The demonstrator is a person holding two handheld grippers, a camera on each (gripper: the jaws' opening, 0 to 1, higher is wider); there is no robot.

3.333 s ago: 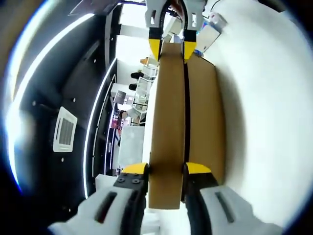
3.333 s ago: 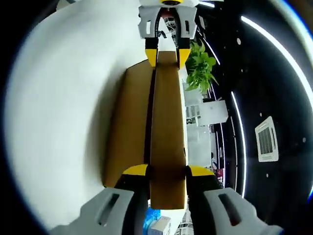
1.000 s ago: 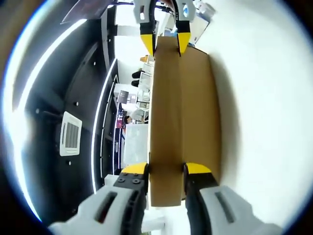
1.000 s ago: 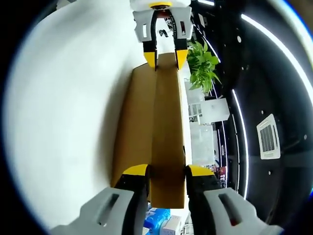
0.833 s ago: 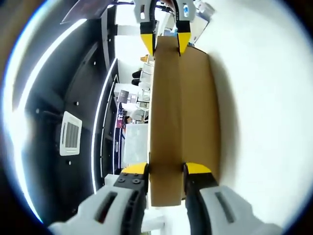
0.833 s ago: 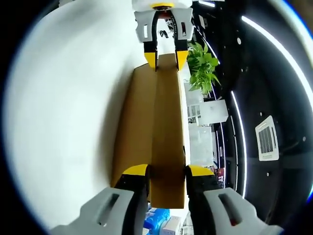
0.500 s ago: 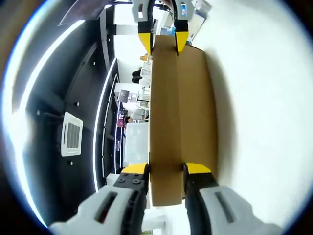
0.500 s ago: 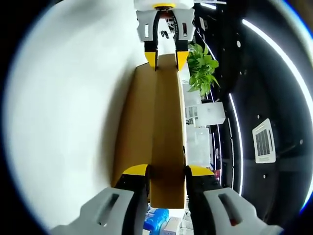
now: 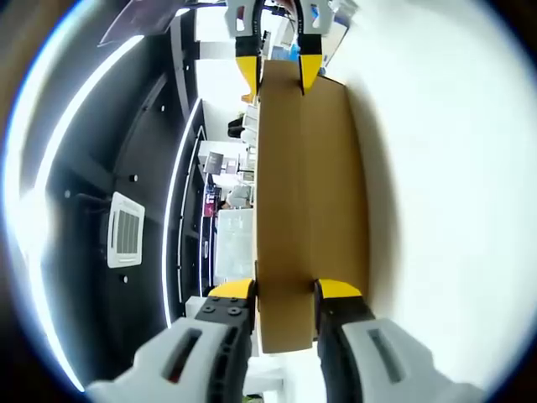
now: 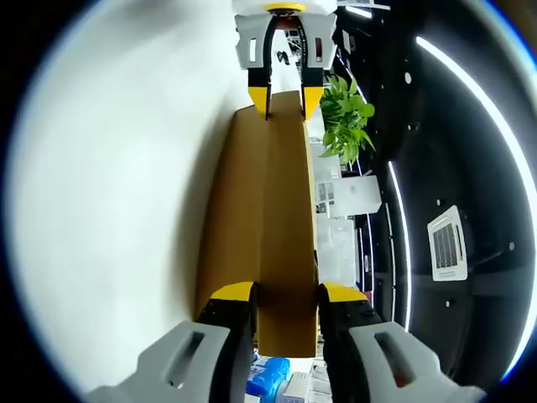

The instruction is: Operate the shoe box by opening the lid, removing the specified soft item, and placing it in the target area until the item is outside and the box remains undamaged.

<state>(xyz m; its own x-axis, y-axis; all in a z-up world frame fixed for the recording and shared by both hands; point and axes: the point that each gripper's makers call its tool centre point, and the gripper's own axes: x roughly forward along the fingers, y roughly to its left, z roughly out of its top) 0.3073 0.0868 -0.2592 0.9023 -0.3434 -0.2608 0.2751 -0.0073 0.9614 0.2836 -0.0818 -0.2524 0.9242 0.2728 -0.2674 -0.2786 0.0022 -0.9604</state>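
Two grippers pinch opposite ends of the cardboard shoe-box lid point(image 9: 289, 185): left gripper point(image 9: 285, 292) and right gripper point(image 10: 284, 294), jaws closed on its edges. The lid looks light, stiff, crushable; end grips suit it.

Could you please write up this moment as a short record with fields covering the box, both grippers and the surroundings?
box: brown cardboard box, lid on, gripped at both ends
left gripper: shut on one end of the lid
right gripper: shut on the other end of the lid
surface: white table beside the box
soft item: not visible, box closed
background: plant, ceiling vent
damage: none visible
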